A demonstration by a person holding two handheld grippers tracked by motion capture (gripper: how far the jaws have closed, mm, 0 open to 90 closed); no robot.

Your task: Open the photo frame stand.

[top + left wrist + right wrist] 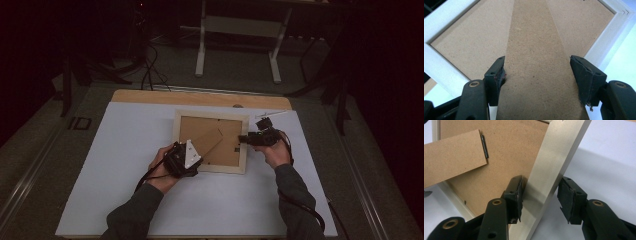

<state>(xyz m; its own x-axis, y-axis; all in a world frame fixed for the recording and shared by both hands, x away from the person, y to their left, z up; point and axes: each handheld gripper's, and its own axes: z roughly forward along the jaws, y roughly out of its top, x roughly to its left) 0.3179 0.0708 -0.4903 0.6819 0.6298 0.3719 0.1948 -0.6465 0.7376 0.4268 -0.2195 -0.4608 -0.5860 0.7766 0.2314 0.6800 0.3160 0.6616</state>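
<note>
Both forearms come in from the near edge of the desk, sleeves dark, each hand wrapped around a hand-held gripper. The left hand-held gripper (183,159) lies low over the near left corner of a picture frame (243,162), angled up and to the right, a grey three-cornered plate on top. The right hand-held gripper (256,138) reaches in from the frame's right side, pointing left, its cable trailing back along the sleeve.

The picture frame lies face down on a white sheet (125,165) that covers the desk (150,96); bare wood shows along the far edge. Beyond the desk the room is dim, with a grey floor, loose cables and a white stand (201,55).

The left gripper view looks straight along the frame's brown fold-out stand (534,75): the jaws stand wide on either side of it, the left pad touching its edge, the right pad just beside the other edge, so a firm grip cannot be told. The brown backing board (474,45) and the pale rim spread out ahead.

The right gripper view shows the frame's pale rail (549,177) running between the jaws; the left pad lies against it and the right pad stands just apart, so the jaws are open around it. Farther off, a small dark hinge (484,146) joins the stand to the backing.
</note>
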